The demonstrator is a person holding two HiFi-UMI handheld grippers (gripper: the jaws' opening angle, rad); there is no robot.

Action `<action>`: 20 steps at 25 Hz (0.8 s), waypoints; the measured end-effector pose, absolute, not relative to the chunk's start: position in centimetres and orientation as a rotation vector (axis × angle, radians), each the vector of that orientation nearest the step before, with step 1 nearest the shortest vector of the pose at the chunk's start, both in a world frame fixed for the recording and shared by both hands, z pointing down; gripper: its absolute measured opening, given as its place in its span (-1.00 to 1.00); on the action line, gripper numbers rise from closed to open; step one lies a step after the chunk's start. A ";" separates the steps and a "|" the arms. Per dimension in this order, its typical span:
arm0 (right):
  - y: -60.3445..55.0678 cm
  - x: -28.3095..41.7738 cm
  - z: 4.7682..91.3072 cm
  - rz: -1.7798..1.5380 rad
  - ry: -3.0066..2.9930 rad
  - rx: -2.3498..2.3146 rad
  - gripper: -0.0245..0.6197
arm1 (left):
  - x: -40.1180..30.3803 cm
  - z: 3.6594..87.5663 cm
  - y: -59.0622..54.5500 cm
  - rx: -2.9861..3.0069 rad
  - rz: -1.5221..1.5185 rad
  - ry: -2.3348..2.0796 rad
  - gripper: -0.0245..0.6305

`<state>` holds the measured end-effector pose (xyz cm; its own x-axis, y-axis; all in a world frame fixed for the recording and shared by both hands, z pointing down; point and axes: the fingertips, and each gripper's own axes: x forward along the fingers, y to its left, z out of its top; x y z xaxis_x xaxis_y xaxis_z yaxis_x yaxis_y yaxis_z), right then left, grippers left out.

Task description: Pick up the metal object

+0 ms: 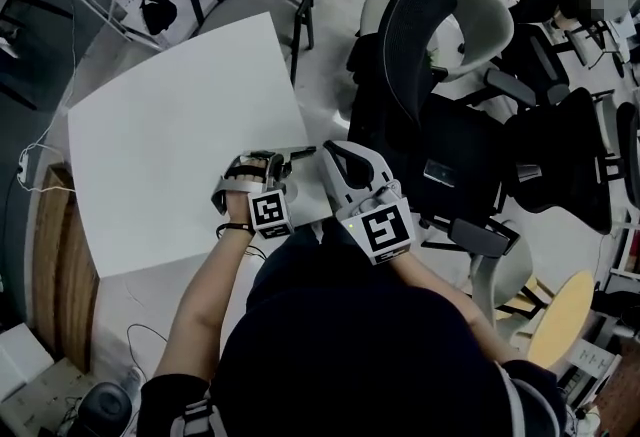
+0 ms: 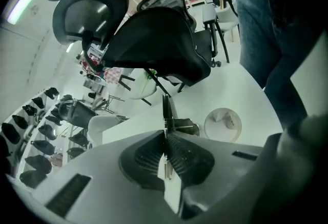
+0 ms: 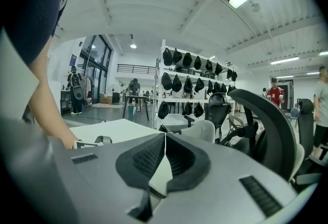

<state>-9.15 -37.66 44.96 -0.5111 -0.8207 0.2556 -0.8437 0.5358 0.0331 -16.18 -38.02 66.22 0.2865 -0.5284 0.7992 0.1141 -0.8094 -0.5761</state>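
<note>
The metal object [image 2: 166, 110] is a thin flat strip with a shiny wider part at its base. It stands edge-on between the pads of my left gripper [image 2: 165, 138], which is shut on it. In the head view the left gripper [image 1: 283, 161] is over the white table [image 1: 170, 135] near its front right corner, and the metal object [image 1: 303, 152] pokes out to the right as a dark sliver. My right gripper [image 1: 332, 153] is just to the right of it, beside the table's edge. In its own view the right gripper [image 3: 165, 138] is shut with nothing between its pads.
Black office chairs [image 1: 430, 85] crowd the floor right of the table, one of them close ahead of the left gripper [image 2: 159, 38]. A round white disc [image 2: 223, 124] lies on the floor beyond the table edge. Racks of dark helmets [image 3: 189, 64] stand far behind.
</note>
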 end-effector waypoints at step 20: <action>-40.2 -11.6 41.9 -0.002 -2.620 1.380 -0.84 | -20.4 47.6 -40.4 -2.228 -0.947 1.254 -0.85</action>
<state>-11.59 -40.22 41.95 -0.5531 -0.8180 0.1579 -0.8178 0.5693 0.0845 -20.39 -40.42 47.61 0.3639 -0.8600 0.3577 -0.5795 -0.5097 -0.6359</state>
